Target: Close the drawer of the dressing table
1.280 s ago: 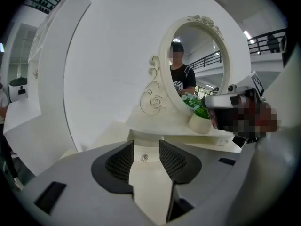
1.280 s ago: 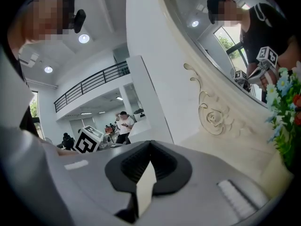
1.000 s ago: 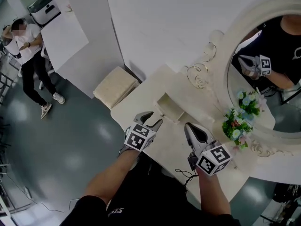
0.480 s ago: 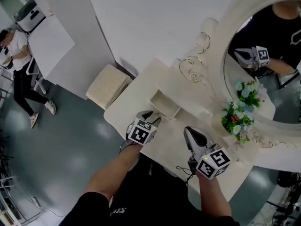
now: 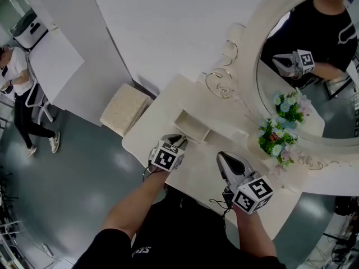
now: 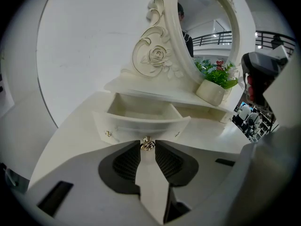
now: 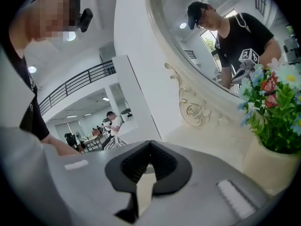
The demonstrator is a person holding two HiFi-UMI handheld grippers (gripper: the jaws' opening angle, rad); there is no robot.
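Drawer (image 5: 190,126) stands pulled out on dressing table (image 5: 162,108), left gripper (image 5: 177,140) at its seven o'clock with jaws just closed onto metal knob (image 6: 147,145), right gripper (image 5: 223,157) at four o'clock, jaws together, empty.

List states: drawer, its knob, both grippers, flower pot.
drawer: open, pulled out
knob: between the left gripper's jaws, pads on it
left gripper: jaws have just been closing, now shut on the knob
right gripper: shut, nothing between the jaws
flower pot: upright
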